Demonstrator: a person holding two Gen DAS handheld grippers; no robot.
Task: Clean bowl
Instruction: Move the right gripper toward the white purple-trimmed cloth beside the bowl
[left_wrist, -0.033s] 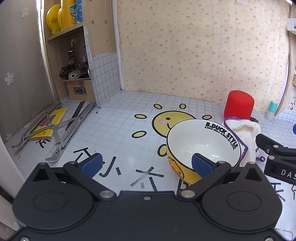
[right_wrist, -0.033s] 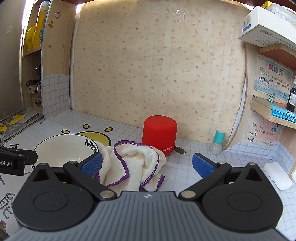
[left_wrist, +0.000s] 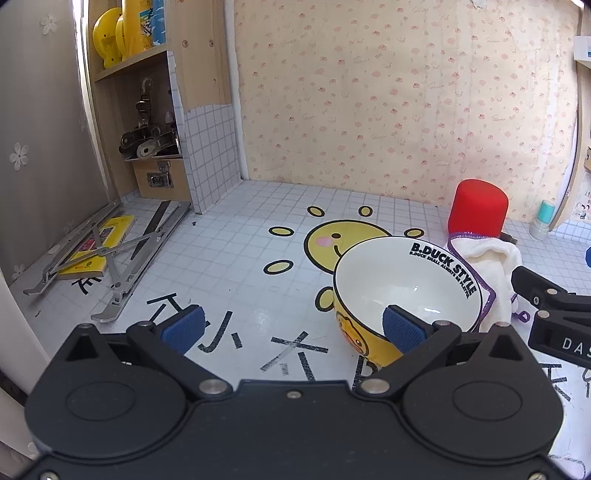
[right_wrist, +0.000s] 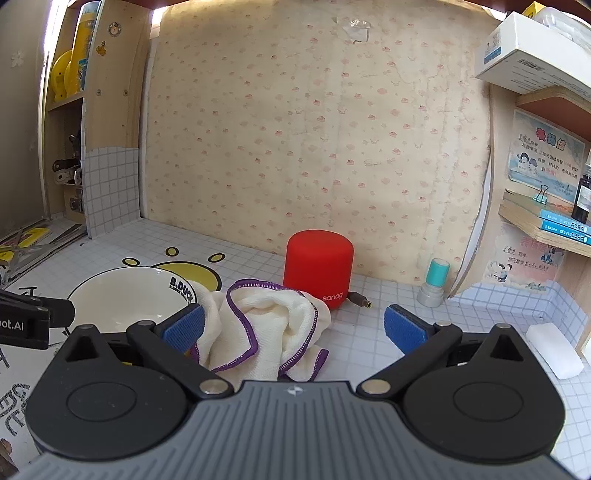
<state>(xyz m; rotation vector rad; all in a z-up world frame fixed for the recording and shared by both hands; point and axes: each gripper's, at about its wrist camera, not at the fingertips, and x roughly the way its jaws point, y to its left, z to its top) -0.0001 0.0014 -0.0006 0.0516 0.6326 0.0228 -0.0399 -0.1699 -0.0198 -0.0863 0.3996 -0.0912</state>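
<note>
A yellow duck bowl with a white inside and black "B.DUCK STYLE" lettering stands on the tiled table; it also shows in the right wrist view. A cream cloth with purple trim lies bunched against the bowl's right side; it also shows in the left wrist view. My left gripper is open and empty, with its right pad in front of the bowl's near rim. My right gripper is open and empty, just above the near edge of the cloth.
A red cylindrical speaker stands right behind the cloth with a cable plug beside it. A teal-capped stamp and a white block sit to the right. A metal folding stand and a yellow book lie far left by the wooden shelf.
</note>
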